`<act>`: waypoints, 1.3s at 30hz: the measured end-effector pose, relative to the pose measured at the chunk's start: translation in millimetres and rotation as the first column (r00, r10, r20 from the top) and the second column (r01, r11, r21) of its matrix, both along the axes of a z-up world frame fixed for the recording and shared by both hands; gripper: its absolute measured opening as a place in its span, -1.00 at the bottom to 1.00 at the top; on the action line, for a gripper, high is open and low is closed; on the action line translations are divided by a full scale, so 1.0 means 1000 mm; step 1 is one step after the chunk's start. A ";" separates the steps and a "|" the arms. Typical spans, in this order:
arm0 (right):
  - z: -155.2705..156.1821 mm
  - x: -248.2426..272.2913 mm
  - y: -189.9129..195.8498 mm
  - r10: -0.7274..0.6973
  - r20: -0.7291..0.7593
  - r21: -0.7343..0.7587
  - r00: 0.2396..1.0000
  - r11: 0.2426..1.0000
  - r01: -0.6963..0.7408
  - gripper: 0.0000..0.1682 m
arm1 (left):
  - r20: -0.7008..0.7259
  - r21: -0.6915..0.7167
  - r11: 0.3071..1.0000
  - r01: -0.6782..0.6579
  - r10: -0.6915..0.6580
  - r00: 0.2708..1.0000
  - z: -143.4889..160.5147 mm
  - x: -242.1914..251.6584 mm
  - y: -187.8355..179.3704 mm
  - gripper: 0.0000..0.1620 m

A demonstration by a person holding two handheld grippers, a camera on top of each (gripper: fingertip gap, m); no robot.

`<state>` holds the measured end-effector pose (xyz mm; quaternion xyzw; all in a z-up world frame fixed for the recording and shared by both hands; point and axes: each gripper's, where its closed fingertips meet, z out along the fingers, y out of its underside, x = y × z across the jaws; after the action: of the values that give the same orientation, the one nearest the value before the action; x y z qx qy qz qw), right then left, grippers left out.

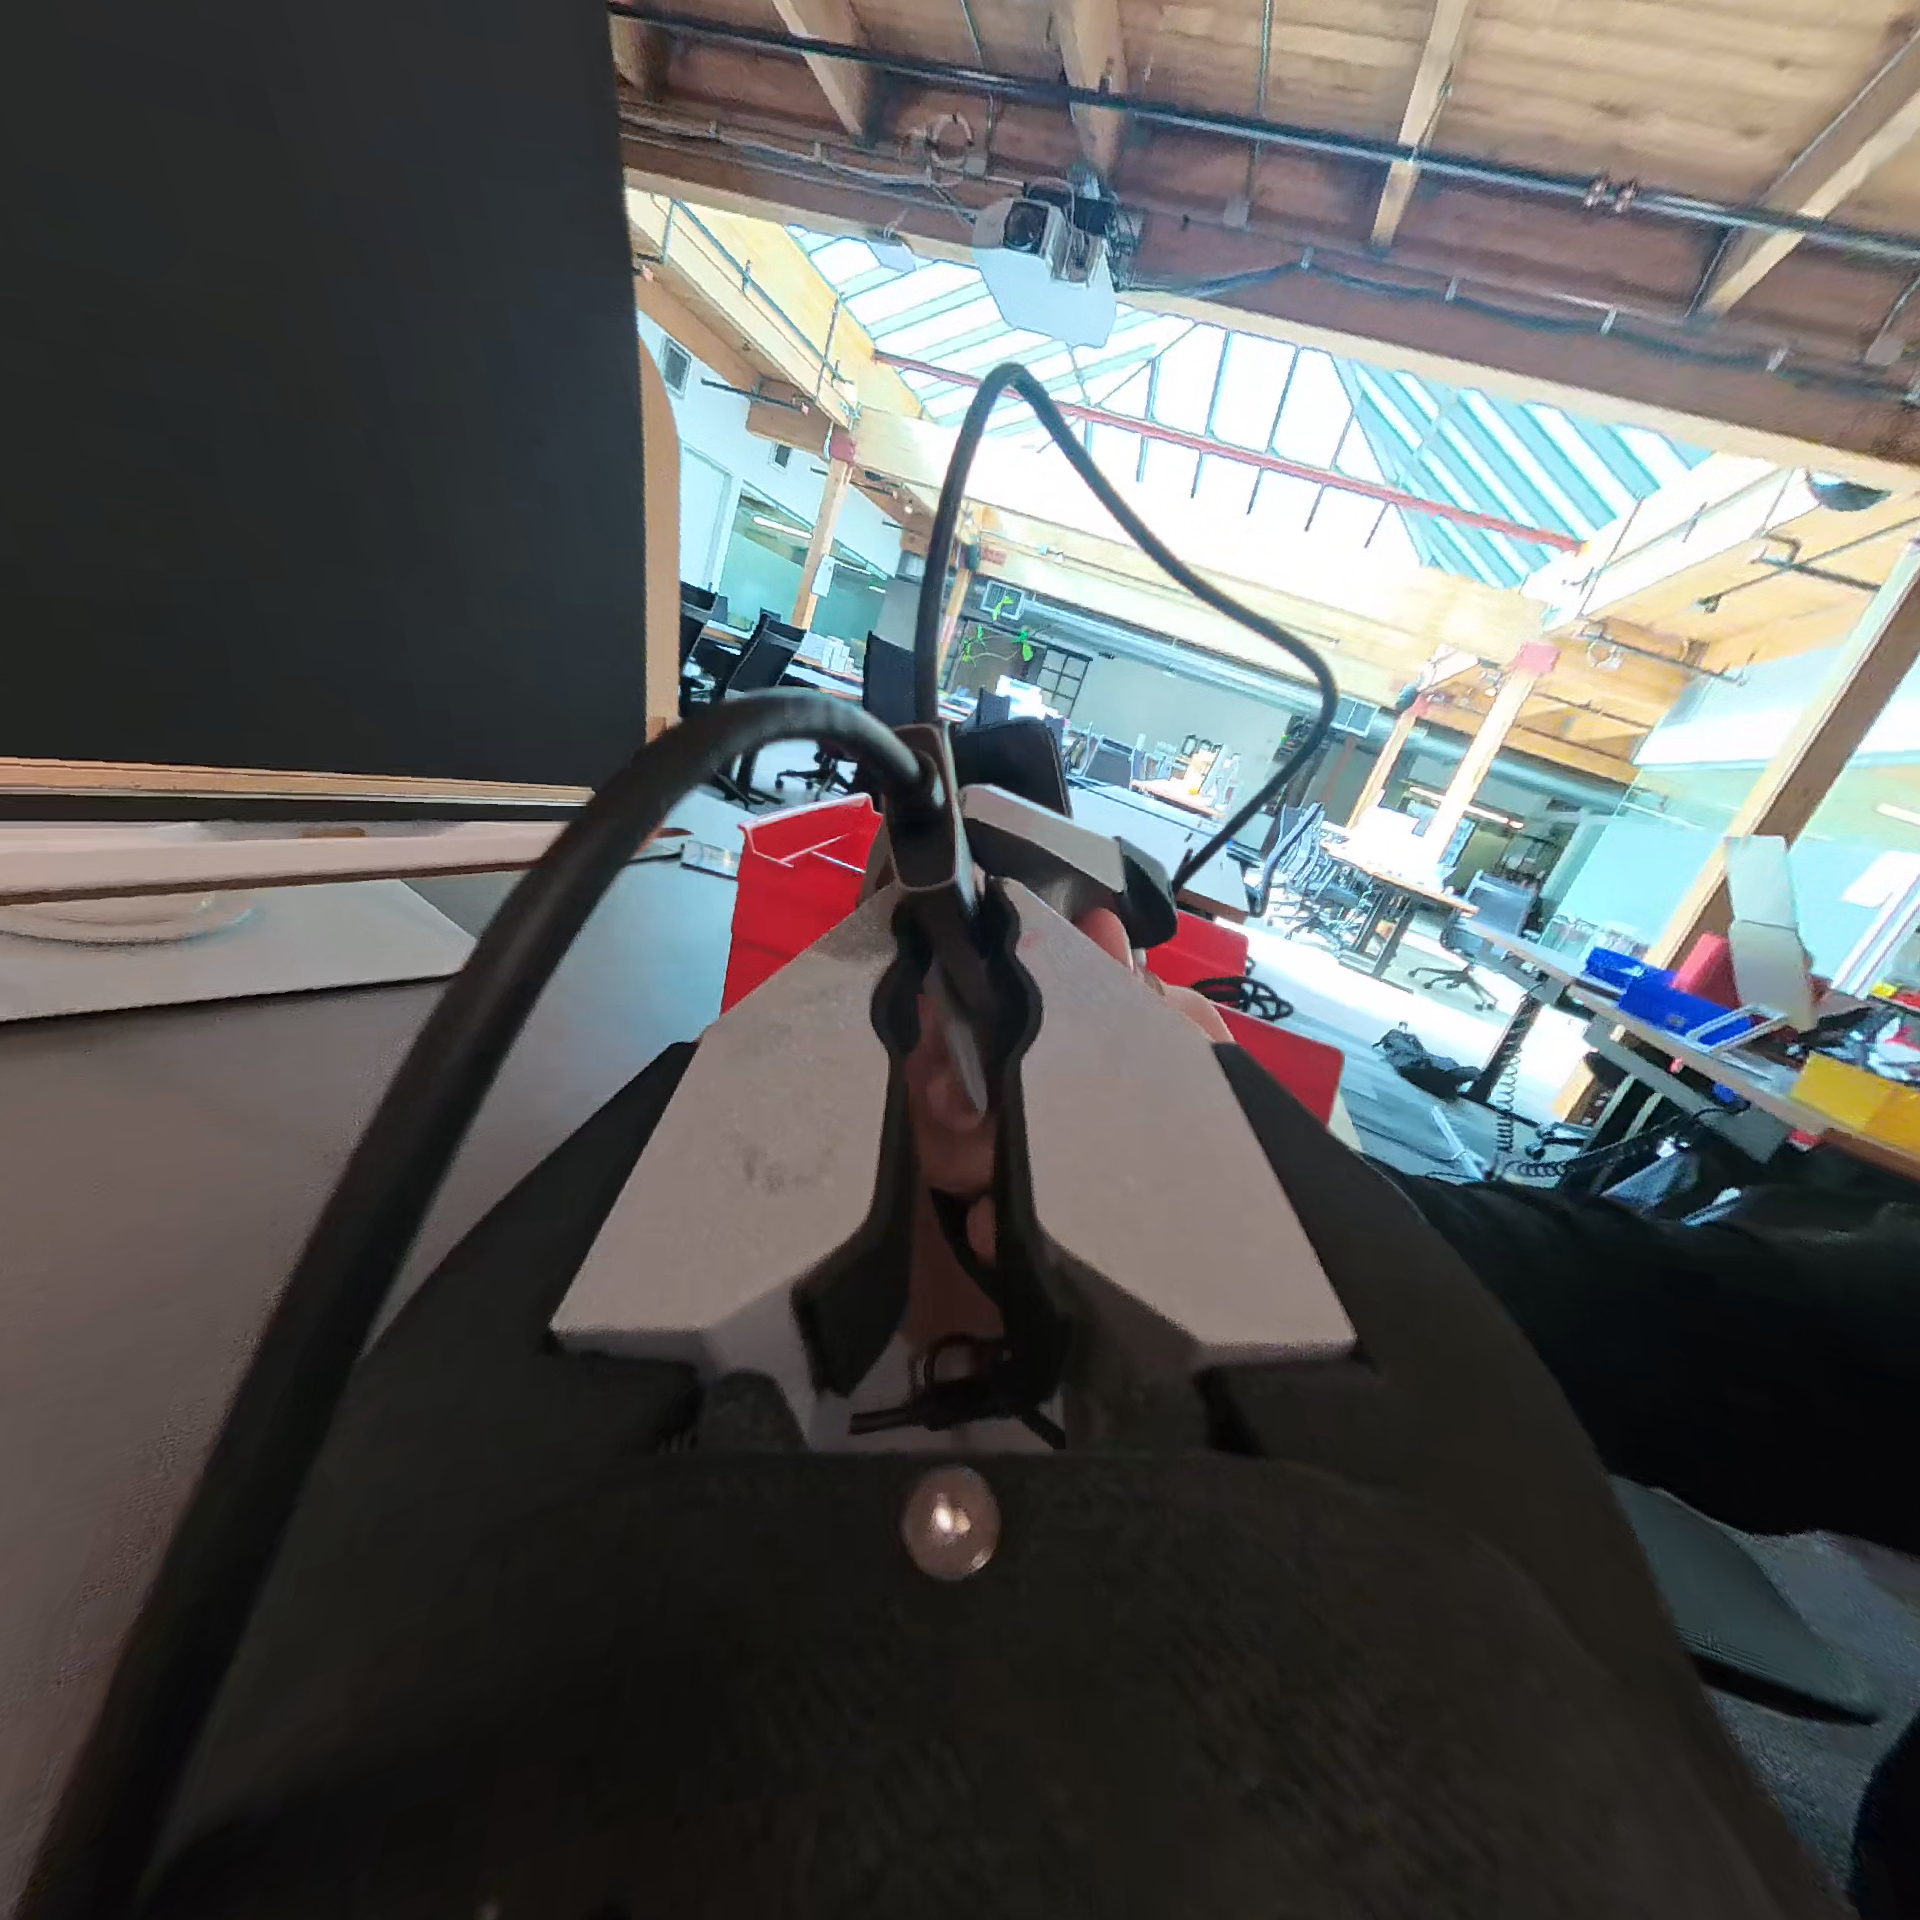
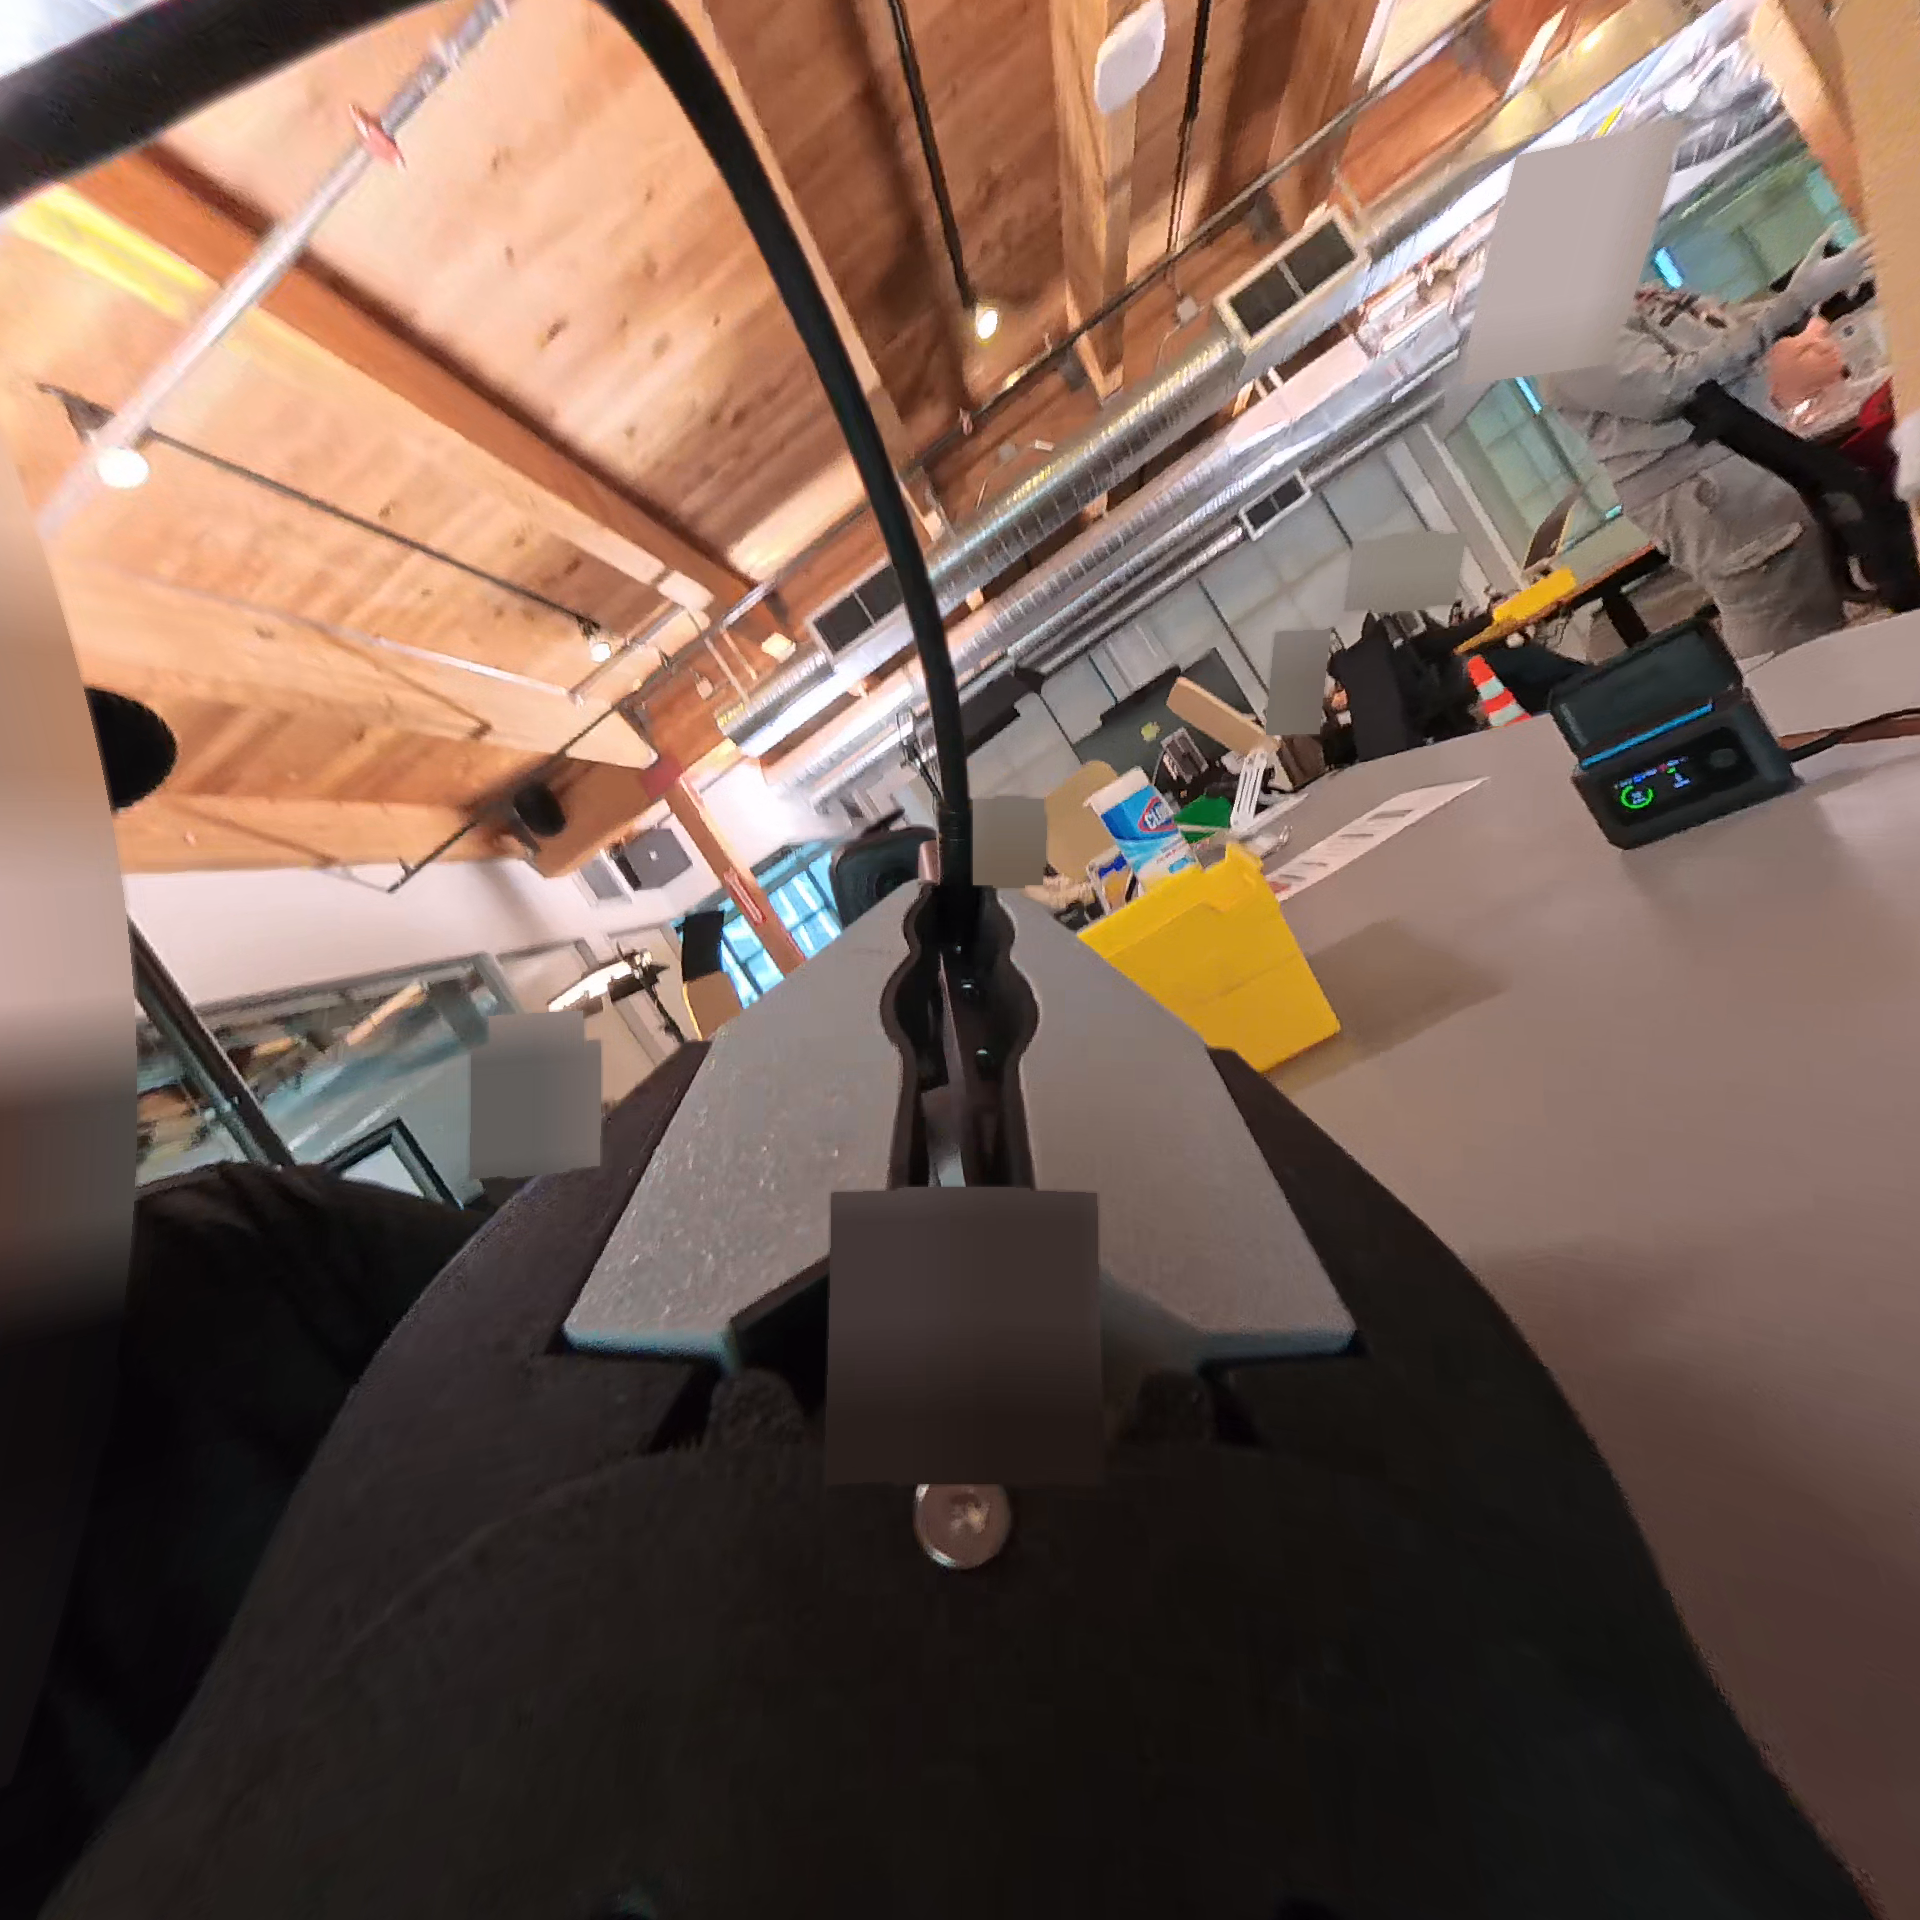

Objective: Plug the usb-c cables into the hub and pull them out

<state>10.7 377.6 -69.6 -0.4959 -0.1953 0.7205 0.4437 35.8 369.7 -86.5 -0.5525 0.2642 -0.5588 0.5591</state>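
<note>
Red bins (image 1: 800, 883) beyond left tongs (image 1: 951, 925) | yellow bin (image 2: 1216, 966) beside right tongs (image 2: 961, 935)

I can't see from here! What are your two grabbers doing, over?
Left gripper shut on hub, thick cable attached. Right gripper shut on thin cable. Whether it's plugged in: can't tell. Nothing blocking.

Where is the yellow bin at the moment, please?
In the right wrist view, the yellow bin sits on the grey table, just right of the right hand-held gripper tips.

Open-plan office-workshop: timber-beamed ceiling (image 2: 499, 343), skylights (image 1: 1299, 416), desk rows (image 1: 1382, 873), parts bins (image 2: 1216, 956).
</note>
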 end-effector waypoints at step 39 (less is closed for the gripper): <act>-0.002 -0.010 0.003 -0.640 0.232 0.644 0.732 0.666 0.377 -0.96 | 0.278 -0.266 0.964 0.015 0.062 0.958 0.019 -0.034 0.035 -0.59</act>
<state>0.7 380.1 -71.3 -0.5284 -0.3397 0.3406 0.6995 2.2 404.3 -67.6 -0.5395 0.0973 -0.6560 0.5188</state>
